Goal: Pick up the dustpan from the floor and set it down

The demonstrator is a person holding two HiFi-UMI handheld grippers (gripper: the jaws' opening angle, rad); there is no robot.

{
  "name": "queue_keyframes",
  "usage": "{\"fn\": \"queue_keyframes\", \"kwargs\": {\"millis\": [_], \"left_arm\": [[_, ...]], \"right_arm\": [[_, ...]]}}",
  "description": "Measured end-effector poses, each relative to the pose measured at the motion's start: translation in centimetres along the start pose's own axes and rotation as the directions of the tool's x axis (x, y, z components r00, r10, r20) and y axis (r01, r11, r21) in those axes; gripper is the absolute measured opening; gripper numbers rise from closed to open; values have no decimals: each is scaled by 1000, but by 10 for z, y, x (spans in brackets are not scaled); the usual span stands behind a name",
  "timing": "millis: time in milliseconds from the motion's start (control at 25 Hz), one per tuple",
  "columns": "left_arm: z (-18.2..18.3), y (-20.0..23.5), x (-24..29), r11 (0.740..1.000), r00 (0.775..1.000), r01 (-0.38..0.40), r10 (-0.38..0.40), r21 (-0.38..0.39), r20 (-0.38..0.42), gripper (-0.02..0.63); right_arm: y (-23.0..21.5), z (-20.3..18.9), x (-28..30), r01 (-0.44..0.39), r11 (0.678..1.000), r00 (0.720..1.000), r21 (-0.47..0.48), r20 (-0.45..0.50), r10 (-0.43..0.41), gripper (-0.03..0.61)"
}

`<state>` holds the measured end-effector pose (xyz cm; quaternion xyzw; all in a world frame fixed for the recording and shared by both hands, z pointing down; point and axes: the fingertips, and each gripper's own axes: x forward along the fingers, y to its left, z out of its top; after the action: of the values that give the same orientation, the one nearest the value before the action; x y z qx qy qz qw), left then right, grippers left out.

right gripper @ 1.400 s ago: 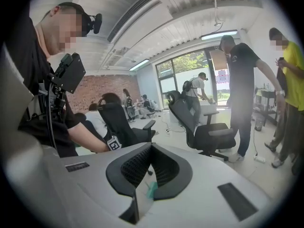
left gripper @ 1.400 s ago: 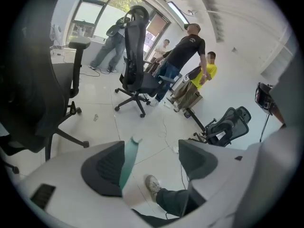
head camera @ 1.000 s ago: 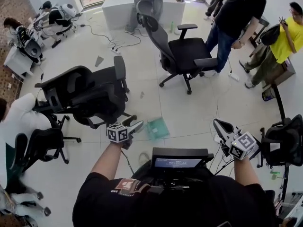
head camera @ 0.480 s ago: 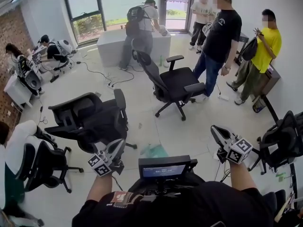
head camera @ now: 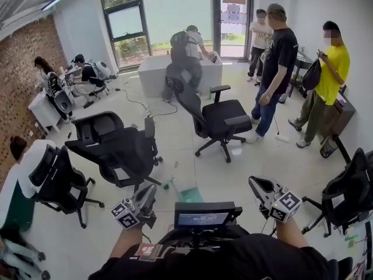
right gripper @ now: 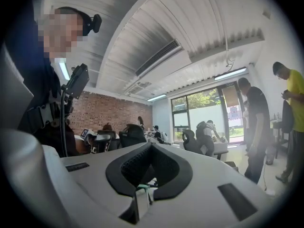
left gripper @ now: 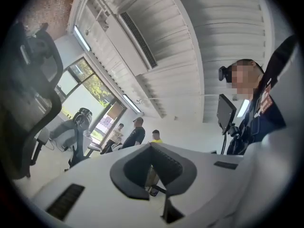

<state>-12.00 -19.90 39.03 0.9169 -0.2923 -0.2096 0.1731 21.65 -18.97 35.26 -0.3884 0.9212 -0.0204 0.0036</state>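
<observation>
Looking down from head height, a white floor [head camera: 250, 162] fills most of the frame. A brick wall [head camera: 23, 80] runs along the left edge and tall windows [head camera: 169, 13] cross the top.

Four black office chairs stand on the floor. The near chair [head camera: 119, 150] is left of centre. The middle chair [head camera: 221, 115] is right of centre. The left chair [head camera: 58, 177] is near the left edge, and the right chair [head camera: 349, 188] is at the right edge. A white desk [head camera: 152, 74] sits below the windows, with a person with a backpack [head camera: 185, 48] bent over it.

At the upper right stand a person in black [head camera: 284, 54], a person in yellow [head camera: 331, 66] and, behind them, a person in a pale shirt [head camera: 260, 34]. Two seated people [head camera: 87, 74] are at the upper left.

At the bottom centre a small screen [head camera: 203, 219] sits in front of the wearer's chest.

The left tool [head camera: 149, 192] is held up at the lower left of the screen, tip towards the top of the frame. Its own view shows its jaws pressed together with nothing between them. The right tool [head camera: 255, 185] is held up at the lower right. Its jaws also meet at the tip and hold nothing.

The green dustpan [head camera: 189, 195] lies on the floor just above the screen's top edge, which partly hides it. It sits between the two tools in the frame, nearer the left one, and neither touches it.
</observation>
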Motion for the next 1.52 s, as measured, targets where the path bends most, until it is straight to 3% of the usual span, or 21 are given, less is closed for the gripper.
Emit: {"fn": "queue_keyframes", "kwargs": {"millis": [200,440,600,840,1080,1320,1520], "left_arm": [[-51,-103,5,997,998,-65,64,-30,-16,5],[-42,-174,-53,996,995,-95,95,-1,41,5],[-40,-226,-131,998,996,-63,63,7,62,5],[-47,-296,-304,1000,1000,-3,3,-10,22,5],[-29,-346,-441,1000,1000,-1,1,-11,-8,5],[-16,-389,-491,999,999,34,-34,-12,-8,5],[-51,-448,-472,997,996,73,-73,-4,-49,5]], "right_arm": [[0,-14,-106,-44,998,998,-39,-49,42,9],[43,6,-169,-42,998,999,-41,17,42,9],[123,18,-202,-38,996,999,-78,28,40,9],[300,19,-227,-58,989,998,-138,-21,56,9],[453,26,-251,-48,997,998,-61,-31,46,9],[538,32,-289,-20,999,999,-45,-47,17,9],[551,16,-368,5,999,999,-37,-53,-7,9]]}}
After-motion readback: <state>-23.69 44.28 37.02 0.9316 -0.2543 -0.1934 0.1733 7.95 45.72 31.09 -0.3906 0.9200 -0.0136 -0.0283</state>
